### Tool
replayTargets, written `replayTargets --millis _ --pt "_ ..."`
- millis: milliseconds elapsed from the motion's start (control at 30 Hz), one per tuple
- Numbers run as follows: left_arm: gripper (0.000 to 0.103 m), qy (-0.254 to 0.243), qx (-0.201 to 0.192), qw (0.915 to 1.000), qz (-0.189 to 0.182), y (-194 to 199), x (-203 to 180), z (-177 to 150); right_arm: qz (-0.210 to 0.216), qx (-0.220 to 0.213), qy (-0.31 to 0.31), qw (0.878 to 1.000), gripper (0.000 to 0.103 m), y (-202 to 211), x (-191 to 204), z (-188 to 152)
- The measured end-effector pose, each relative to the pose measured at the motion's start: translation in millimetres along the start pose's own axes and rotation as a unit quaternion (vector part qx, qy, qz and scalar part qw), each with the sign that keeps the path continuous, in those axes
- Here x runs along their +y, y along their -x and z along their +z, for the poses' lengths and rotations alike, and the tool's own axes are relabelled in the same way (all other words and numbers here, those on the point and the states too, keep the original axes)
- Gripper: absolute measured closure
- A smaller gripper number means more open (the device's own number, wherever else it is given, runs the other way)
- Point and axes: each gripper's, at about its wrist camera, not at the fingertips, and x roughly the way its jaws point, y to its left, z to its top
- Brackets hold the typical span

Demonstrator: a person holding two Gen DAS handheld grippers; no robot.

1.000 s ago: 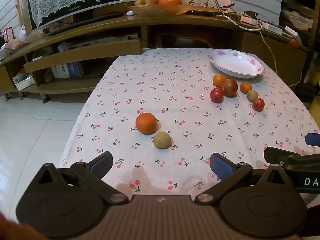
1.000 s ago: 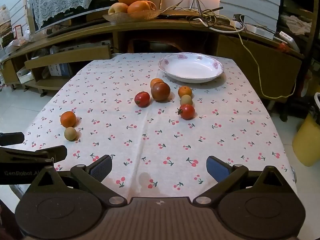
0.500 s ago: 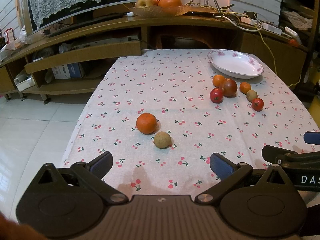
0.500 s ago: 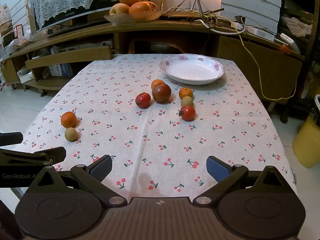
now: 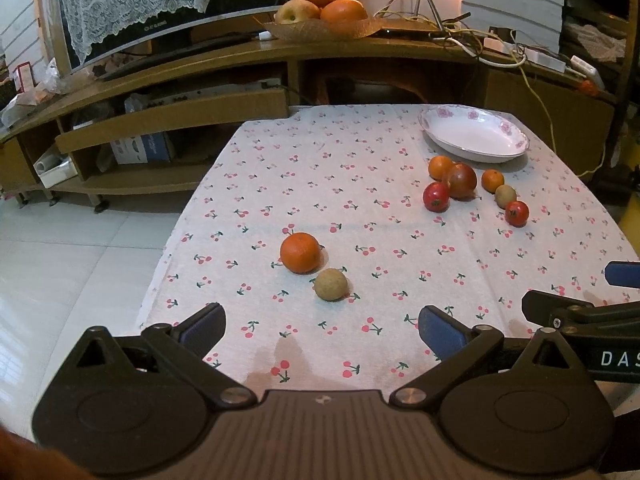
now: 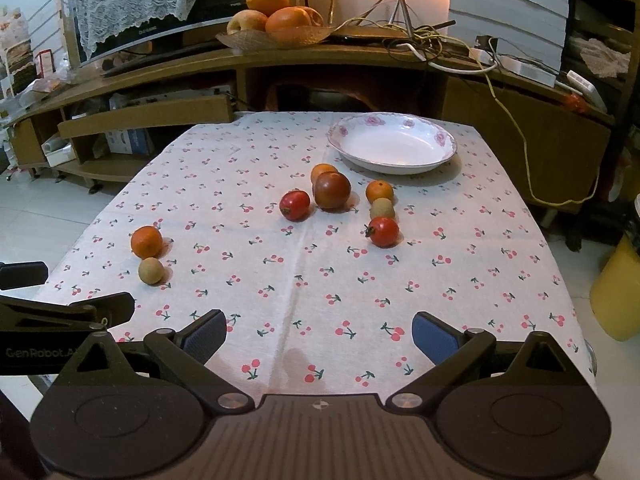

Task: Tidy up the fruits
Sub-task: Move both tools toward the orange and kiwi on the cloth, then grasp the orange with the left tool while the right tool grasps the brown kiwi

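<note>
Orange mandarin (image 5: 300, 252) sits just ahead of the wide-open, empty left claw (image 5: 320, 330), so straddle it squarely; right claw (image 6: 318, 333) gapes empty too.

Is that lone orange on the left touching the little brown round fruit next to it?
Apart. The left wrist view shows a thin strip of tablecloth between the round orange and the small brown round fruit.
</note>
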Motion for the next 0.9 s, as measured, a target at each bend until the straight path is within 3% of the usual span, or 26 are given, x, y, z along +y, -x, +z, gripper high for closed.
replayTargets --millis 333,600,733,900 --pt "0.0 0.003 -0.014 0.9998 0.014 9.5 6.6 17.6 0.039 -0.001 -0.008 0.999 0.009 1.8 2.0 17.1" --pt "0.0 -0.012 -0.014 0.999 0.04 -5.4 27.0 18.5 0.084 0.0 0.056 0.995 0.012 -18.2 29.5 30.6" --pt "0.0 -0.014 -0.01 0.9993 0.034 -16.4 35.4 21.3 0.105 0.011 0.086 0.991 0.019 -31.8 40.5 32.0" --pt "0.001 -0.04 -0.006 0.9989 0.021 -27.7 38.0 31.4 0.122 0.02 0.099 0.987 0.02 -40.1 43.8 36.4"
